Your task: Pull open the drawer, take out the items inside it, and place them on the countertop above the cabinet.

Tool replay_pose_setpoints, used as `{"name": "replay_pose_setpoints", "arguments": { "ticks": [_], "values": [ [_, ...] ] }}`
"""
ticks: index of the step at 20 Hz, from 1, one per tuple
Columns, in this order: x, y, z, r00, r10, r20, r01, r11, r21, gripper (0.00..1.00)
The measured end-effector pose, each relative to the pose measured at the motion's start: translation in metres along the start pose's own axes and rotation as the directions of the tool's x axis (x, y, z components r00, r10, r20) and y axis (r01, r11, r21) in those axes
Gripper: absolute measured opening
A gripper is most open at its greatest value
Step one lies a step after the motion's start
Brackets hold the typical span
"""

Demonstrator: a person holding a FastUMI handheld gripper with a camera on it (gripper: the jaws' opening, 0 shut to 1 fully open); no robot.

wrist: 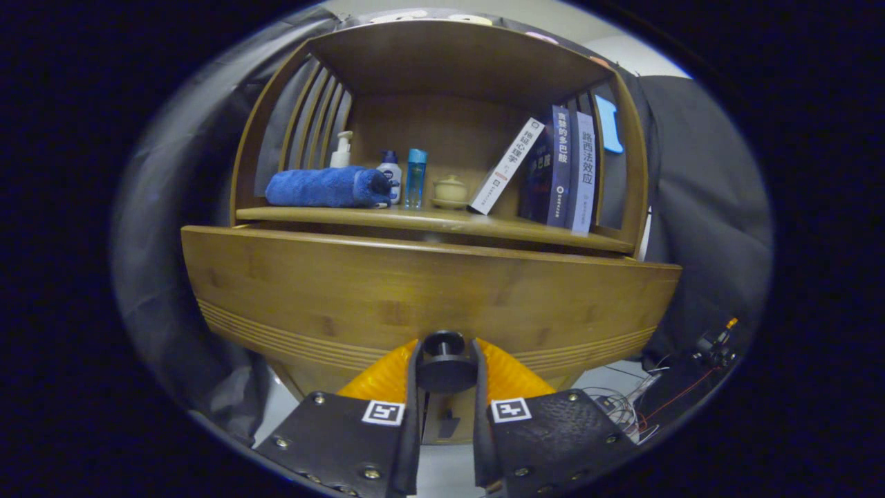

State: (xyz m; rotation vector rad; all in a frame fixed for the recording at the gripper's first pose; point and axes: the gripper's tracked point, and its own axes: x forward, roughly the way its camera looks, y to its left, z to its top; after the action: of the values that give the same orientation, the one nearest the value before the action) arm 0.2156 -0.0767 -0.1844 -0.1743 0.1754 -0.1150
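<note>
At the bottom centre of the frame, the hand-held gripper [444, 370] is closed narrowly on the drawer knob [444, 361], one finger pressing each side of the round dark knob. The knob's stem points straight back toward the camera, out of the drawer front [429, 297], a broad wooden panel whose long axis runs left to right across the middle of the frame. The panel stands forward of the cabinet, with a dark gap showing along its top edge.

Above and behind it lies the surface [429, 220] of the cabinet, set inside a slatted wooden hutch. From left to right along it sit a rolled blue towel [325, 187], lying lengthwise, a pump bottle [341, 150] behind the towel, a small white bottle [390, 173], a clear blue bottle [415, 178], a small lidded pot [450, 190], a white book [505, 167] leaning to the right, and two dark books [563, 169] standing upright.

At lower right, loose cables [632, 408] lie on the floor beside the cabinet.
</note>
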Motion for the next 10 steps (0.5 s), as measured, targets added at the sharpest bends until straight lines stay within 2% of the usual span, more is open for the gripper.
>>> {"name": "replay_pose_setpoints", "arguments": {
  "ticks": [10],
  "values": [
    [-0.0034, 0.0019, -0.0046, 0.999, 0.034, -0.012, -0.034, 0.999, 0.021, 0.31]
  ]
}}
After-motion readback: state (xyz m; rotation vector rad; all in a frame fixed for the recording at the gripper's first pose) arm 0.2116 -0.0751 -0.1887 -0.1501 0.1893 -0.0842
